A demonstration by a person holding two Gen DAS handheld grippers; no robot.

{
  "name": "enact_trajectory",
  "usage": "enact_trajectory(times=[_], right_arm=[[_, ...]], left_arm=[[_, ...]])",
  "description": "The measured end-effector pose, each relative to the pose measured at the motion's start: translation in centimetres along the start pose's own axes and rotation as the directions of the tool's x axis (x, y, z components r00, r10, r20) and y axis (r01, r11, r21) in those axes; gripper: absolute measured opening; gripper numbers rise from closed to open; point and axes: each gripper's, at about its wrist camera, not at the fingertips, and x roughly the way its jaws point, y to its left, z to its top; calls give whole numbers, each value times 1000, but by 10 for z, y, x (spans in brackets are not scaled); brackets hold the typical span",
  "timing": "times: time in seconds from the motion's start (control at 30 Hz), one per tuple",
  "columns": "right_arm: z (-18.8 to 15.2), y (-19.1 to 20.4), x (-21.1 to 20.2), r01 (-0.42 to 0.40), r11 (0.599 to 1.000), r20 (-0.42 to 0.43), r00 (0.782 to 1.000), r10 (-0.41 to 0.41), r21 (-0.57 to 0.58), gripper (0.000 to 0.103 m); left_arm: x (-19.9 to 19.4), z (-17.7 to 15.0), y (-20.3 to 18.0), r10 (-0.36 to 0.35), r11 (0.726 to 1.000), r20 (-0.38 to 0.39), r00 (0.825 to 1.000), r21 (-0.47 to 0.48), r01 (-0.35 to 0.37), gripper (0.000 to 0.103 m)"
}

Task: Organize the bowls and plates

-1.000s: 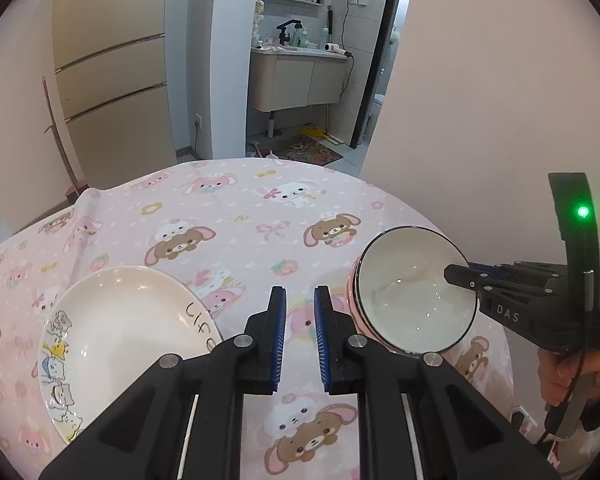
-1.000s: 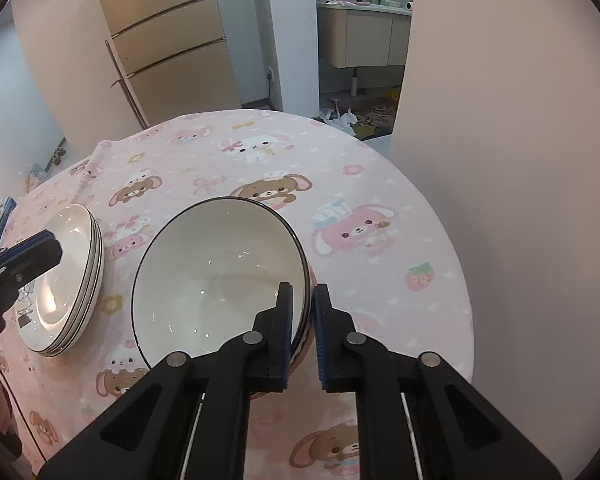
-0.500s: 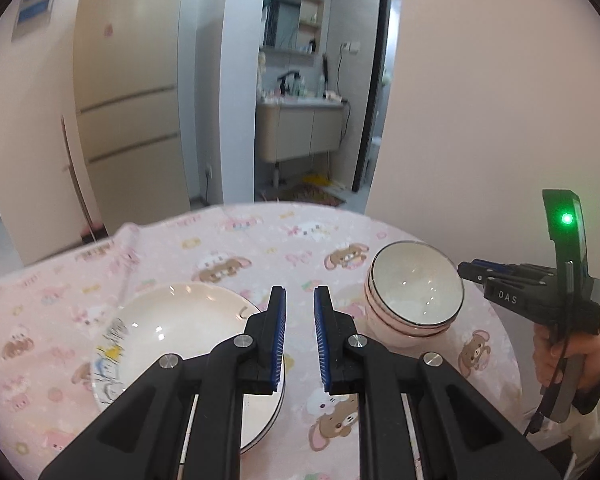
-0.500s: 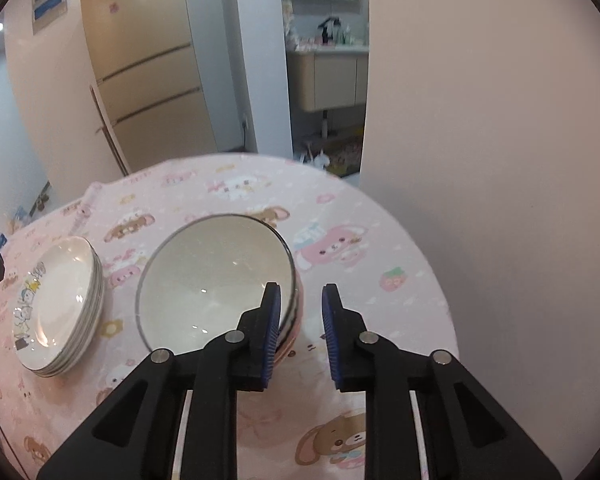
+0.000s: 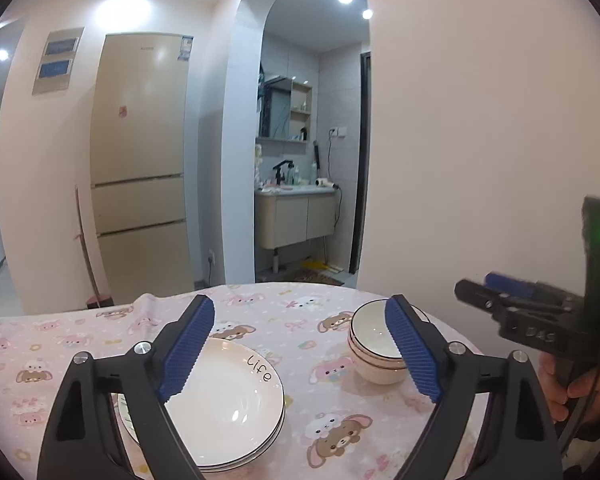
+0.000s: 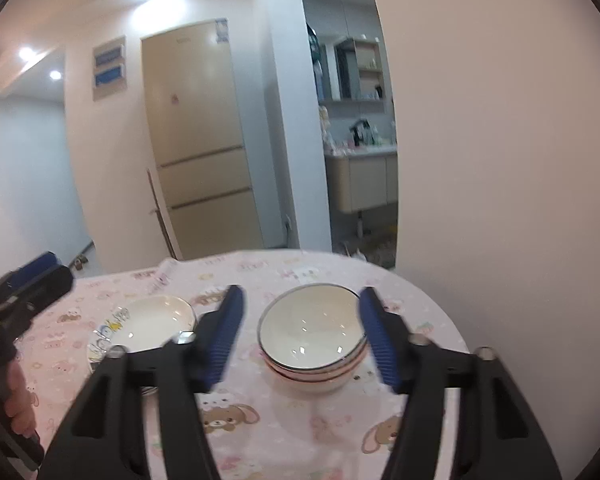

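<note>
Both grippers have pulled back and up from the crockery since a second ago: then they sat shut and low over the table, now the stacks look smaller and lower in both wrist views. Left gripper (image 5: 300, 354) jaws are opening, nothing between them; the plate stack (image 5: 224, 404) just shows through the gap. Right gripper (image 6: 300, 338) jaws are also opening, empty; the bowl stack (image 6: 312, 340) is framed between the fingers but well beyond the pads, no contact.

Landmark = bowl stack. It sits on the pink cartoon tablecloth (image 5: 332, 420) near the table's wall-side edge. The plate stack is beside it on the fridge side, apart, not touching. The top plate reads "Life".

Status, my read: plates nested in one pile, bowls nested in another, no loose pieces visible on the cloth. Sorting looks done or nearly so. Both tools are released and clear. The near table edge is hidden by the gripper bodies, so strays there can't be ruled out.
</note>
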Motion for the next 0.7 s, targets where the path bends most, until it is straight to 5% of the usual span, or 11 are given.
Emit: enact_trajectory(times=[0.13, 0.37, 0.7], right_arm=[[-16, 7, -16, 84, 996, 167, 982, -85, 11, 103], [-50, 22, -19, 88, 995, 192, 978, -79, -39, 103], [-84, 10, -36, 123, 991, 233, 963, -134, 58, 103]], left_arm=[[-10, -18, 2, 20, 999, 61, 998, 37, -22, 103], [-16, -42, 21, 7, 997, 92, 996, -73, 0, 103], [0, -76, 37, -33, 991, 34, 999, -129, 37, 103]])
